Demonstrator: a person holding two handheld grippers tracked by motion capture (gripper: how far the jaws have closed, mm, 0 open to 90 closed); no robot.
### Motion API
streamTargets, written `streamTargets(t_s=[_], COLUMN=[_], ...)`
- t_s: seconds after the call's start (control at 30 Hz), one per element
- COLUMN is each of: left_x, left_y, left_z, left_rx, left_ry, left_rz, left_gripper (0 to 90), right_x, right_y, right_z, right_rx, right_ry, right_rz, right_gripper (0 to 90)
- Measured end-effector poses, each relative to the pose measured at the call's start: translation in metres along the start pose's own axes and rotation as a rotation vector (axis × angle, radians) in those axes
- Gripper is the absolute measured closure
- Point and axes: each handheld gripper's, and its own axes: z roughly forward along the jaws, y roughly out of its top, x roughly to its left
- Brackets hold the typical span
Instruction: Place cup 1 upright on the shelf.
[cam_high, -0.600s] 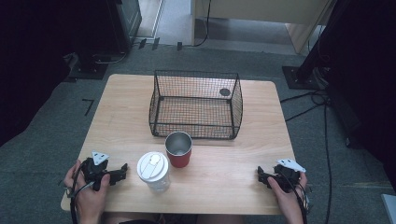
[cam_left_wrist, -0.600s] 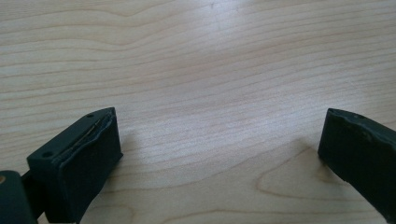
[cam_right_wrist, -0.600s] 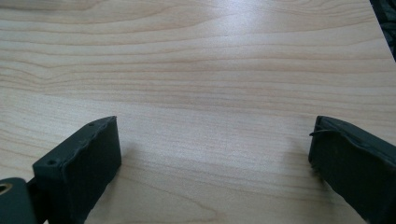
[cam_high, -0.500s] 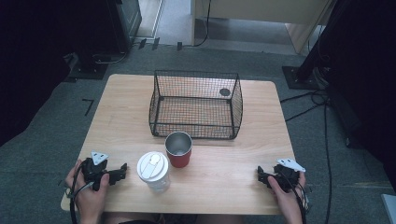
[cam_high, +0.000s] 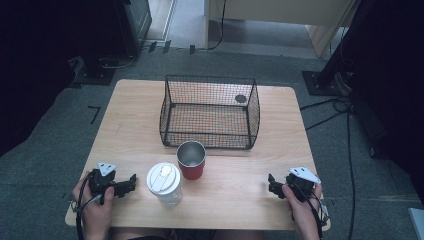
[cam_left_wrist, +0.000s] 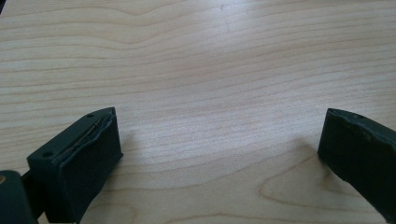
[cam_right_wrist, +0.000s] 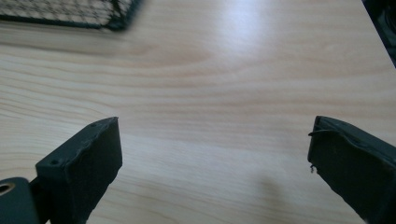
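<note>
A black wire basket (cam_high: 209, 112) stands at the middle back of the wooden table (cam_high: 130, 125). Just in front of it is a red cup (cam_high: 191, 159) with a metal inside, upright and open. To its left stands a clear cup with a white lid (cam_high: 164, 183). My left gripper (cam_high: 131, 182) rests near the table's front left, left of the lidded cup, jaws open over bare wood (cam_left_wrist: 219, 140). My right gripper (cam_high: 270, 183) rests at the front right, open too, with nothing between its jaws (cam_right_wrist: 215, 154).
A small dark round object (cam_high: 240, 98) lies inside the basket at its back right corner. The basket's corner (cam_right_wrist: 70, 14) shows at the top left of the right gripper view. Cables (cam_high: 325, 107) and stand bases lie on the floor around the table.
</note>
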Motion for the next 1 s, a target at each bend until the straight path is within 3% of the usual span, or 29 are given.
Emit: streamTargets(t_s=[0.13, 0.23, 0.37, 0.4, 0.6, 0.63, 0.73, 1.0], left_x=[0.0, 0.0, 0.0, 0.0, 0.0, 0.0, 0.0, 0.0], left_y=[0.0, 0.0, 0.0, 0.0, 0.0, 0.0, 0.0, 0.0], left_z=[0.0, 0.0, 0.0, 0.0, 0.0, 0.0, 0.0, 0.0], left_rx=[0.001, 0.0, 0.0, 0.001, 0.0, 0.0, 0.001, 0.0], left_ry=[0.0, 0.0, -0.001, 0.0, 0.0, 0.0, 0.0, 0.0], left_rz=[-0.001, -0.001, -0.001, -0.001, -0.001, -0.001, -0.001, -0.001], left_gripper=[0.0, 0.0, 0.0, 0.0, 0.0, 0.0, 0.0, 0.0], right_x=[0.013, 0.026, 0.038, 0.048, 0.07, 0.08, 0.087, 0.123], right_y=[0.005, 0.009, 0.013, 0.015, 0.02, 0.023, 0.025, 0.03], right_z=[-0.006, -0.011, -0.013, -0.013, -0.013, -0.011, -0.01, -0.007], right_rx=[-0.04, -0.064, -0.066, -0.068, -0.069, -0.074, -0.078, -0.1], right_ry=[0.021, 0.073, 0.107, 0.13, 0.19, 0.214, 0.226, 0.31], right_rz=[-0.038, -0.054, -0.059, -0.072, -0.118, -0.136, -0.144, -0.183], right_gripper=[2.7, 2.7, 2.7, 2.7, 2.7, 2.7, 2.7, 2.7])
